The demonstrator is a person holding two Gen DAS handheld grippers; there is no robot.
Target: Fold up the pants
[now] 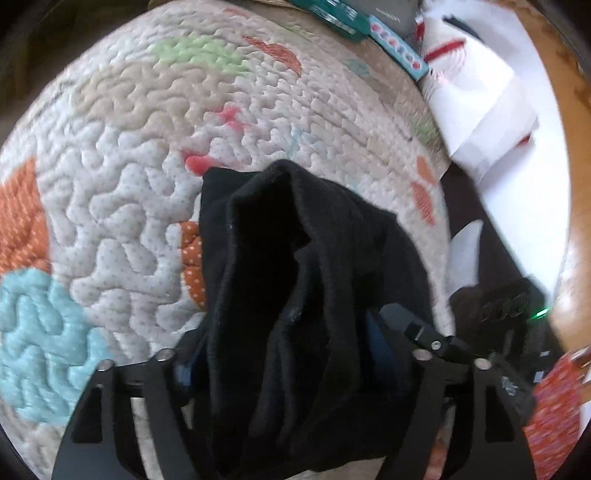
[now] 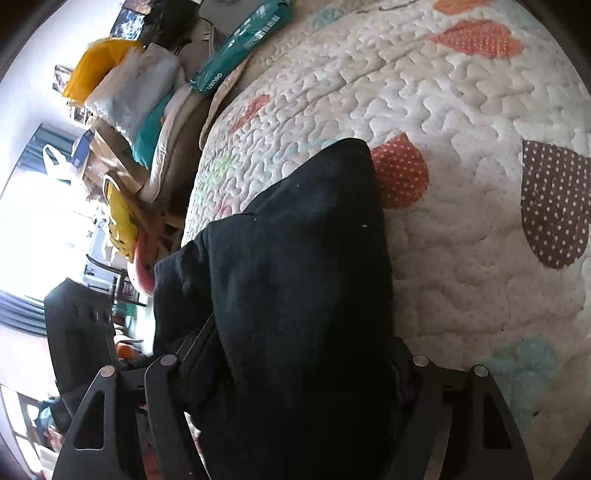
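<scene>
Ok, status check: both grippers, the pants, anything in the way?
Left gripper and right gripper both bunched with black fabric pants; grip unconfirmed. Pants over patchwork quilt. Nothing blocking ahead.

Both cams sit on my wrists, angled down at the bed (image 1: 122,155), really close. Both catch the black pants (image 1: 295,295) and quilt (image 2: 461,147).

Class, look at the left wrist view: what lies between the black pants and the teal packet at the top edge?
Only bare quilt lies between the black pants and the teal packet; the left wrist view shows it.
</scene>
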